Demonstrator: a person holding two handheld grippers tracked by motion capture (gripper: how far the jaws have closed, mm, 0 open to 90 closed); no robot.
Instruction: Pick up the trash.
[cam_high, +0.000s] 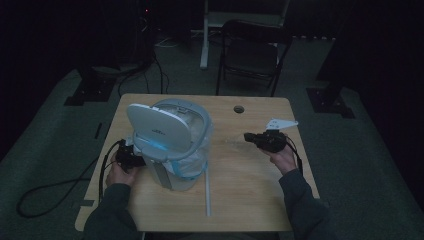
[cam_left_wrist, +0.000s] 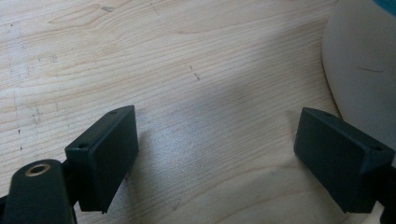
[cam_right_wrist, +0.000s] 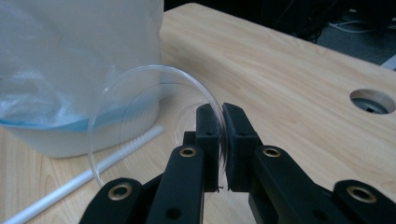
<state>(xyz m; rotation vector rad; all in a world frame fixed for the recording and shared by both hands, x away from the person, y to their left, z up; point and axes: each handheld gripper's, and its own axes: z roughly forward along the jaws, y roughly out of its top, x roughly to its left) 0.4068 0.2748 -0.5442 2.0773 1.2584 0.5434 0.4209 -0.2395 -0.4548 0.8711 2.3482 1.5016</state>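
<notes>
Jaws of the right gripper (cam_right_wrist: 223, 140) pinch the rim of a clear plastic lid (cam_right_wrist: 154, 116), lifted off the counter (cam_right_wrist: 299, 74) right of the white bin (cam_high: 167, 142), barely visible from above. Left gripper (cam_left_wrist: 215, 154) jaws gape empty beside the bin's base.

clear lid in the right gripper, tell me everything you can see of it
The lid is a thin, clear, round plastic disc with a raised rim and faint concentric rings. The right gripper pinches its edge between shut jaws, holding it on edge above the table, beside the bin. A white straw lies below it; nothing else touches it.
</notes>
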